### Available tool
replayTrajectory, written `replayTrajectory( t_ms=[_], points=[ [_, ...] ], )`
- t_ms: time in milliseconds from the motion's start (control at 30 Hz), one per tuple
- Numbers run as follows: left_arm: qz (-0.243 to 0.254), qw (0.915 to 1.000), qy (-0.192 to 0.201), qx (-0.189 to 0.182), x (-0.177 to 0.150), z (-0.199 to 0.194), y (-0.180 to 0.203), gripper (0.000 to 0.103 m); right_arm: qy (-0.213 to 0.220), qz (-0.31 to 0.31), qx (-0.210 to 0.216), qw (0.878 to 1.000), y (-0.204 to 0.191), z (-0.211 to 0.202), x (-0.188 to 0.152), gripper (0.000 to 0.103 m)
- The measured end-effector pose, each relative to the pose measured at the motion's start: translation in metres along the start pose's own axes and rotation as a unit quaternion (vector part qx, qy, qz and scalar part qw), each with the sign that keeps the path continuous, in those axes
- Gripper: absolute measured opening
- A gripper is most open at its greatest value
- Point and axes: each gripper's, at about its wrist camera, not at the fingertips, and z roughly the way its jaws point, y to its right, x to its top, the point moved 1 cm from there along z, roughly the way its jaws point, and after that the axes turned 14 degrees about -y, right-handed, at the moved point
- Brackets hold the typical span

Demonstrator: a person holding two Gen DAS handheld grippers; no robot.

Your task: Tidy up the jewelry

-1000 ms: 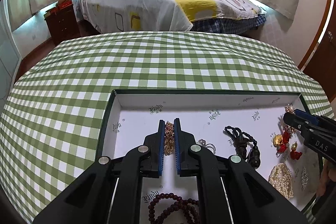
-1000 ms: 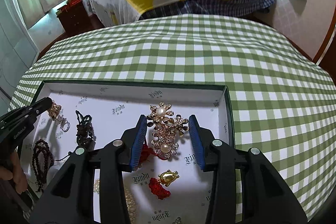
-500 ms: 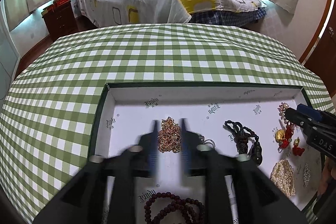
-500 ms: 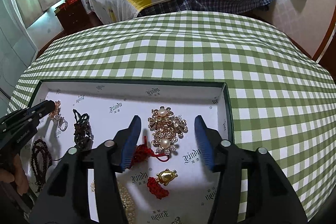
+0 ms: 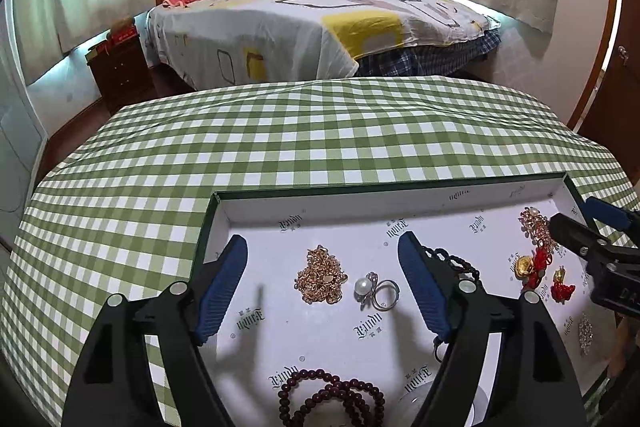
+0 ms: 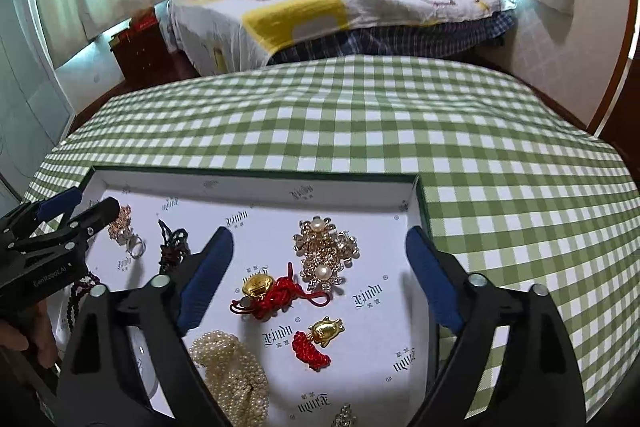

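A white-lined tray with a dark green rim lies on the green checked table. In the left wrist view my left gripper hangs over it, jaws opening wide; a gold chain and a pearl ring lie loose between them, untouched. In the right wrist view my right gripper is also opening, with the pearl-and-crystal brooches lying free between its fingers. Below them lie a gold charm on red cord, a gold turtle charm and a pearl bundle.
Dark bead bracelets and a black knotted cord also lie in the tray. The checked cloth stretches beyond the tray. Past the table's far edge stand a bed and a wooden nightstand. A hand holds the left gripper.
My left gripper, shut on the gold chain a second ago, has opened and the chain now lies in the tray. My right gripper's jaws have spread wide around the brooches.
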Motion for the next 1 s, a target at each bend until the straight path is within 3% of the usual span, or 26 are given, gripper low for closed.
replayTrajectory(
  t_ms=[500,700,1000],
  points=[
    [0.000,0.9997,0.023,0.007,-0.017,-0.022,0.002,0.081,0.024,0.006,-0.021,0.999,-0.005,-0.017,-0.031,0.090],
    [0.012,0.9994,0.023,0.024,-0.033,-0.030,0.011,0.084,0.028,0.021,-0.018,0.999,-0.004,-0.022,-0.050,0.091],
    [0.009,0.9989,0.043,0.015,-0.067,-0.059,0.020,0.084,0.044,0.013,-0.019,0.999,-0.015,-0.045,-0.078,0.091]
  ],
)
